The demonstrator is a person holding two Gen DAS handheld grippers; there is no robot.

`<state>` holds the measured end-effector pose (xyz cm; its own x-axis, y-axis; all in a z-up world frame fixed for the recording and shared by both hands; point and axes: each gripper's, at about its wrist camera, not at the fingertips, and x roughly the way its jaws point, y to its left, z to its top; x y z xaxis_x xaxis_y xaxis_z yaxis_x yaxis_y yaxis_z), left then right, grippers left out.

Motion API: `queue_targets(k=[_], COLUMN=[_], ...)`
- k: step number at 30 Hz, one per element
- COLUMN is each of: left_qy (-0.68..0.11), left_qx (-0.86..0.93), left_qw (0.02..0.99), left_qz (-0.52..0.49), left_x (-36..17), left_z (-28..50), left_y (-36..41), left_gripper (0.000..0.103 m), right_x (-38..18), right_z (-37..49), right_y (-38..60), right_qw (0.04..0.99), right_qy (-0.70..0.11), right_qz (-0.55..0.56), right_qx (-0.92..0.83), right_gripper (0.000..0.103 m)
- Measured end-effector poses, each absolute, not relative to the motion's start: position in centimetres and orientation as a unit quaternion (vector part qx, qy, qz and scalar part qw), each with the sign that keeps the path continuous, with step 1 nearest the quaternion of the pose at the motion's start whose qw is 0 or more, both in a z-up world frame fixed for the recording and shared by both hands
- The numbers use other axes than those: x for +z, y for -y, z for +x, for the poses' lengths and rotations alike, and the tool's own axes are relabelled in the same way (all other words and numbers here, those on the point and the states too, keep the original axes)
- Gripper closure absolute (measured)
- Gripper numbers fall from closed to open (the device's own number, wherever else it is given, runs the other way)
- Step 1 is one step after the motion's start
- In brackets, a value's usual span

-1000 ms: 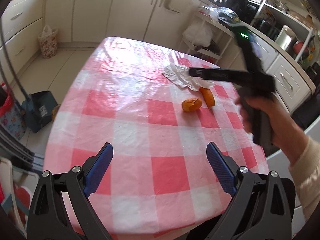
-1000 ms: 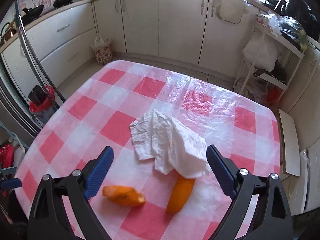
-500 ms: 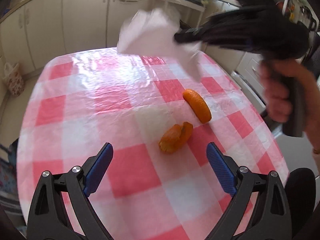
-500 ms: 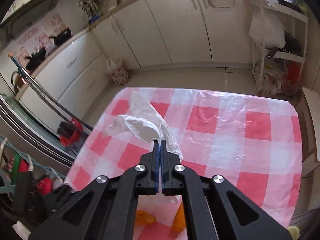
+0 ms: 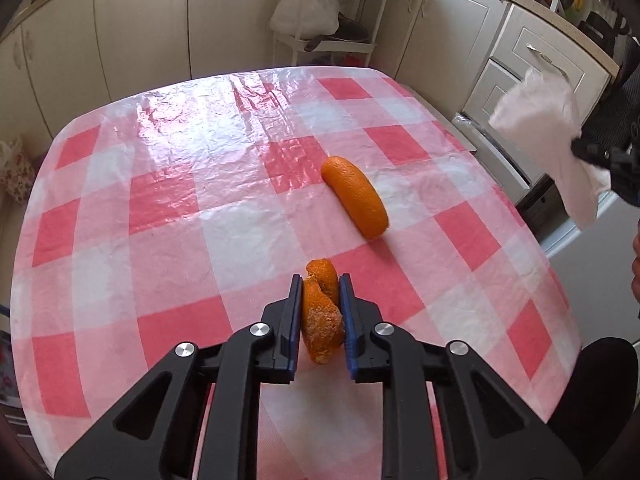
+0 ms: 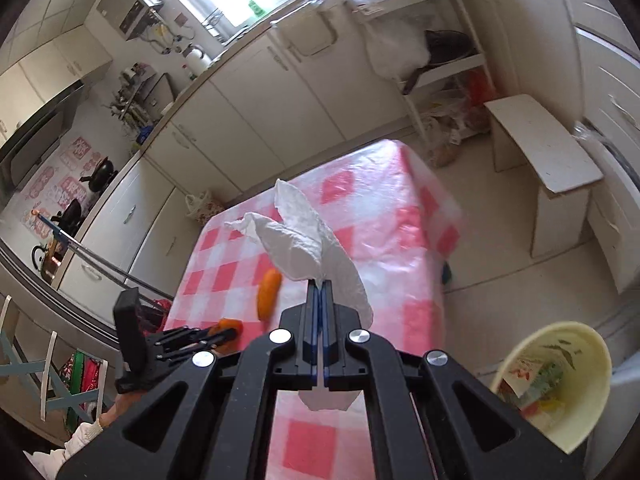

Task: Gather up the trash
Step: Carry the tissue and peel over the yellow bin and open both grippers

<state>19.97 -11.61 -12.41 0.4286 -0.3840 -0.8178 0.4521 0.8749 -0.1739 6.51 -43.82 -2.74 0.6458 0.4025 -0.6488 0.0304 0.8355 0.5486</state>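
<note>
The left tool (image 5: pixel 320 312) is seen clamped on a curled piece of orange peel (image 5: pixel 322 316), its jaws having just been closing, and the peel is pressed between the blue pads just above the worktop (image 5: pixel 168 184). A second, longer orange peel (image 5: pixel 356 198) is left lying on the worktop, beyond the clamped piece and a little to its right, apart from it. Further right of that peel, off the worktop's edge, the right tool (image 6: pixel 320 292) is held with its jaws together on a crumpled white tissue (image 6: pixel 300 240), which is pinched at one corner and hangs free in the air. A pale yellow bin (image 6: pixel 560 384) with scraps inside is seen on the floor to the right of the worktop. The worktop is covered by a glossy red-and-white checked cloth under clear plastic. Cream kitchen cabinets (image 5: pixel 120 28) are ranged behind it, and a white shelf rack (image 5: pixel 332 20) stands beyond its far edge.
</note>
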Motion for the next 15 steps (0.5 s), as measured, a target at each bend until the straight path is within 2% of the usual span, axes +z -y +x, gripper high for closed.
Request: queue_targets(k=[6,11,15], left_qy=[-0.454,-0.453,-0.464], left_qx=[-0.309,-0.399,-0.449], left_qw=[0.835,0.794,0.754], left_qz=[0.03,0.071,0.122], left_x=[-8.0,-5.5,-6.0], left_z=[15.4,12.2,10.5], left_y=[14.9,24.0,32.5], left_gripper=[0.086,0.086,0.086], right_x=[-9.6,-15.9,-19.7], right_z=[0.3,-3.0,-3.8], right_y=[49.7,52.8,55.0], right_qw=[0.843,0.812,0.794], right_qy=[-0.444,-0.466,-0.469], right_qz=[0.305,0.348,0.379], right_qx=[0.005,-0.053,-0.078], right_gripper=[0.101,0.101,0.101])
